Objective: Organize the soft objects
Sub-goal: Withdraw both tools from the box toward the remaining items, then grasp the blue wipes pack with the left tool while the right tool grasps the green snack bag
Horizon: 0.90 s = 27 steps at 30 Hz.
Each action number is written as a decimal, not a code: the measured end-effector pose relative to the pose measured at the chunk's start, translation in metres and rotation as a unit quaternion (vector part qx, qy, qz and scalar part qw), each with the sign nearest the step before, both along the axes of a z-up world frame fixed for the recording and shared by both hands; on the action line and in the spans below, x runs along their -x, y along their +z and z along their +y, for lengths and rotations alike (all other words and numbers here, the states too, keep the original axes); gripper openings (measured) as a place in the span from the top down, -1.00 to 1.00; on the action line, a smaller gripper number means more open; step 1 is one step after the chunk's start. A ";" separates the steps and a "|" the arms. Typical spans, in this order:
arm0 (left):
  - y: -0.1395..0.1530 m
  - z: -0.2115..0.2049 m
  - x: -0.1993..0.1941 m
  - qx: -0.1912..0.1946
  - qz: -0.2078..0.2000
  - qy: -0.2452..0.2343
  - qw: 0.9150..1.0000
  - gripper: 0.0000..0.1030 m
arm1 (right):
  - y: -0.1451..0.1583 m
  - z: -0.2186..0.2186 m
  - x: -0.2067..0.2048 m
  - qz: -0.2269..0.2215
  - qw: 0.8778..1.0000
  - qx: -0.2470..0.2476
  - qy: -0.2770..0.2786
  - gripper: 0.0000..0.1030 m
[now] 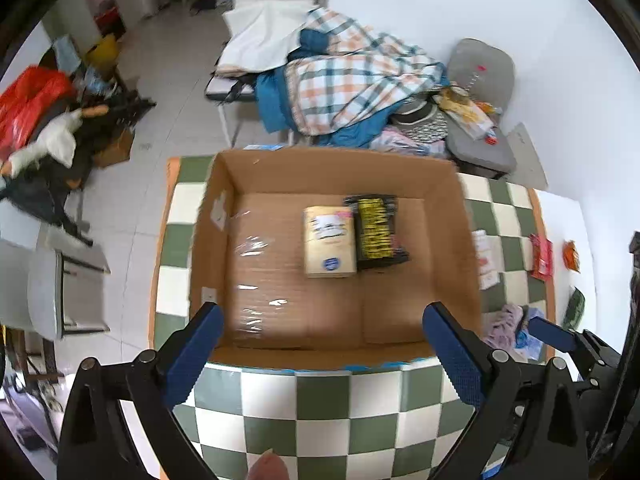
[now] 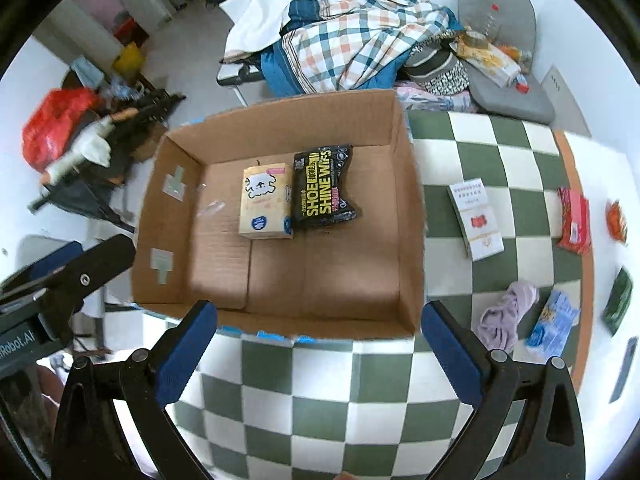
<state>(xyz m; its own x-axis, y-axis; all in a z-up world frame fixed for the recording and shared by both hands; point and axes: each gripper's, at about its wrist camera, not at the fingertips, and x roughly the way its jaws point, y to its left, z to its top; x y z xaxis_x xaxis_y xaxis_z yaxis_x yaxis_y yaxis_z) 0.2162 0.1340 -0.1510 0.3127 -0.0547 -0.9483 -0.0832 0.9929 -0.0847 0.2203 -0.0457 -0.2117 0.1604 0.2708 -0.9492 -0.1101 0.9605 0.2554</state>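
An open cardboard box [image 2: 280, 280] sits on the green-and-white checkered bench [image 2: 320, 400], its flaps folded out and strips of clear tape on its floor and left wall. Inside, toward the far wall, a cream tissue pack with a cartoon dog [image 2: 266, 202] lies touching a black shoe shine wipes pack [image 2: 324, 186], which is at its 3 o'clock side. The rest of the box floor is bare cardboard.

The left tool [image 1: 320, 344] hovers over the near rim of the box, its blue-padded jaws spread wide and holding nothing. The right tool [image 2: 318, 344] hangs above the near edge of the box in the same way, jaws wide apart and empty; in the right wrist view the left tool's black body shows at 9 o'clock.

Outside the box, at its 3 o'clock side, several things lie on the bench: a white cigarette carton with a red emblem [image 2: 476, 224], well apart from a red packet [image 2: 574, 220] and a small orange packet [image 2: 616, 220] farther toward the bench's edge. Nearer, at about 4 o'clock from the box, a crumpled lilac cloth [image 2: 506, 316] lies just beside a blue tissue pack [image 2: 554, 324], with a dark green packet [image 2: 618, 300] beyond them.

Past the bench at 12 o'clock, a plaid blanket [image 2: 352, 36] is heaped over blue fabric, with a grey cushion [image 2: 500, 8] to its right.
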 end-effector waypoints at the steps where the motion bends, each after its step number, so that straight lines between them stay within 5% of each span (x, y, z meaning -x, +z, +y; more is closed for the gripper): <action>1: 0.007 -0.013 0.000 -0.002 -0.004 -0.011 1.000 -0.98 | 0.004 -0.009 0.001 0.002 1.000 -0.009 -0.006 -1.00; 11: 0.028 -0.172 -0.023 -0.004 0.006 -0.121 0.993 -0.98 | 0.026 -0.182 0.012 0.005 0.995 -0.003 -0.102 -1.00; 19: -0.047 -0.315 -0.040 0.022 0.111 -0.215 0.970 -0.98 | -0.008 -0.346 0.024 0.044 0.981 0.038 -0.188 -1.00; 27: -0.150 -0.413 -0.041 0.076 0.265 -0.221 0.936 -0.98 | -0.063 -0.464 0.026 0.107 0.967 0.070 -0.220 -1.00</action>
<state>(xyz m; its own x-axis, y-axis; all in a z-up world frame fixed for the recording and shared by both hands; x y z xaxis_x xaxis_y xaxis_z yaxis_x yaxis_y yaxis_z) 0.2575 -0.2792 -0.3009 -0.2837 -0.2140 -0.9347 0.2621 0.9204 -0.2902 0.1938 -0.5102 -0.2746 0.0272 0.0878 -0.9958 0.3578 0.9293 0.0917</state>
